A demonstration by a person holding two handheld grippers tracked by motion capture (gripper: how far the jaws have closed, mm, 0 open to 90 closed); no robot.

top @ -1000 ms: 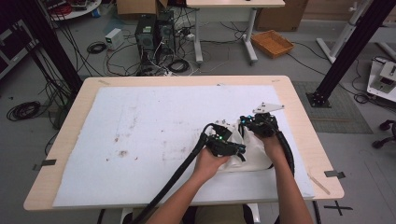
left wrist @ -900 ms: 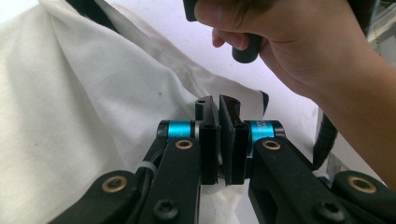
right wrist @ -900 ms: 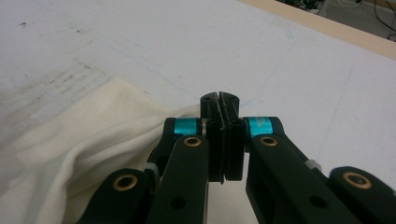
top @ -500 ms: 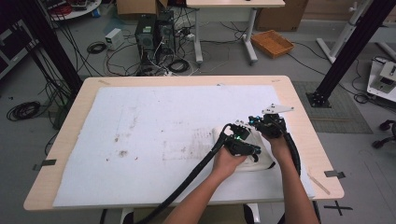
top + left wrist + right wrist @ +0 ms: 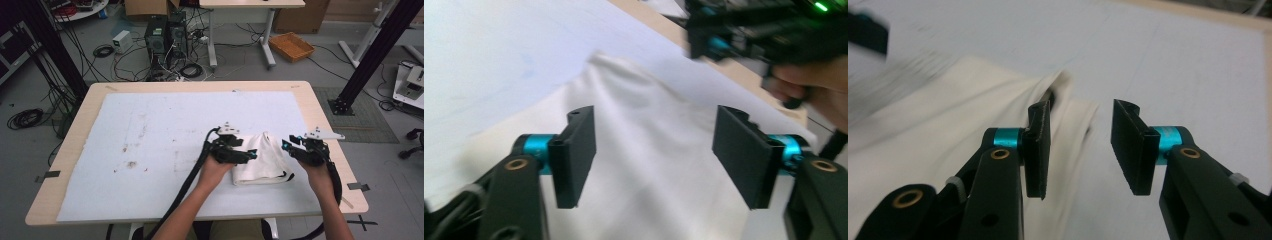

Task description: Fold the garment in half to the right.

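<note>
A: High view. White cloth (image 5: 261, 159) lies folded into a compact bundle, lower right of centre, on the pale mat (image 5: 150, 150) covering the bench (image 5: 320, 120). Left gripper (image 5: 248, 154) sits at the cloth's left edge, right gripper (image 5: 288, 146) just off its right edge. Folding looks largely done; a final tidy or squaring-up may be left.

B: Fingers from up there?

A: Too small to judge. Left gripper view: fingers (image 5: 576, 155) wide apart, cloth (image 5: 654, 165) spread between and under them, nothing clamped. The other gripper (image 5: 749, 30) is blurred at upper right, so its details are hard to read.

B: And the right gripper view?

A: Fingers (image 5: 1038, 150) apart, empty. One finger sits just by a raised fold of the cloth (image 5: 948, 130); whether it touches, cannot tell. Left side of frame is smeared. How many layers the bundle has stays hidden, and a dark trim at its lower edge in the high view is unclear.
</note>
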